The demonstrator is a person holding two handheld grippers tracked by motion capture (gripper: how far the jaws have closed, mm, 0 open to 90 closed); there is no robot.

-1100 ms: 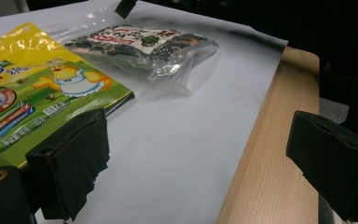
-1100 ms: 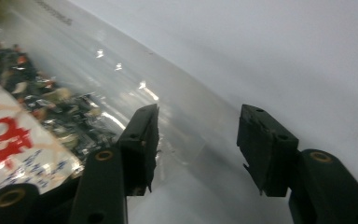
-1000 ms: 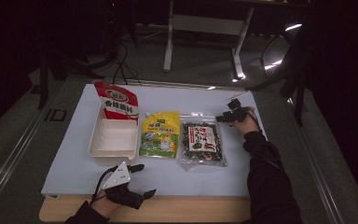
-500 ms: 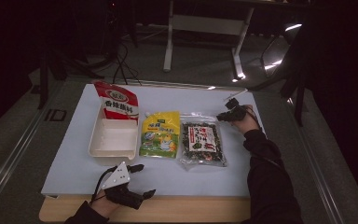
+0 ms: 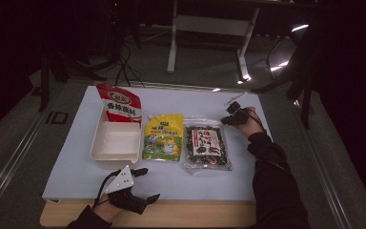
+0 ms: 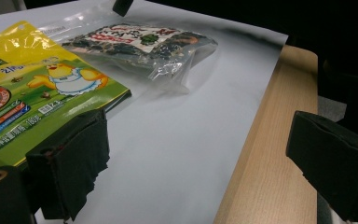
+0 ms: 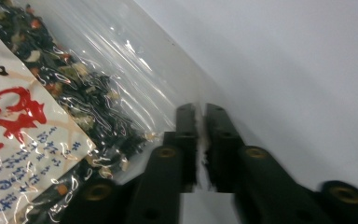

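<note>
The fingers (image 7: 186, 130) of the right gripper (image 5: 233, 116) have just been closing and are pinched on the clear top edge of the dried seaweed bag (image 5: 206, 147), which lies flat on the counter (image 5: 267, 181) just beside the yellow sauce pouch (image 5: 163, 137). The bag is judged light, limp and slippery; a corner grip may let it sag. The left gripper (image 5: 138, 186), held wide, rests nearer than the pouch. Beyond the pouch lie a white tray (image 5: 116, 143) and a red packet (image 5: 121, 102).

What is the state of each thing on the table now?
Clear seaweed bag: flat, edge pinched by right hand-held gripper.
Right hand-held gripper: just closed on it.
Left hand-held gripper: open, holding nothing.
Yellow pouch: lying flat.
White tray: empty.
Red pouch: leaning on tray.
</note>
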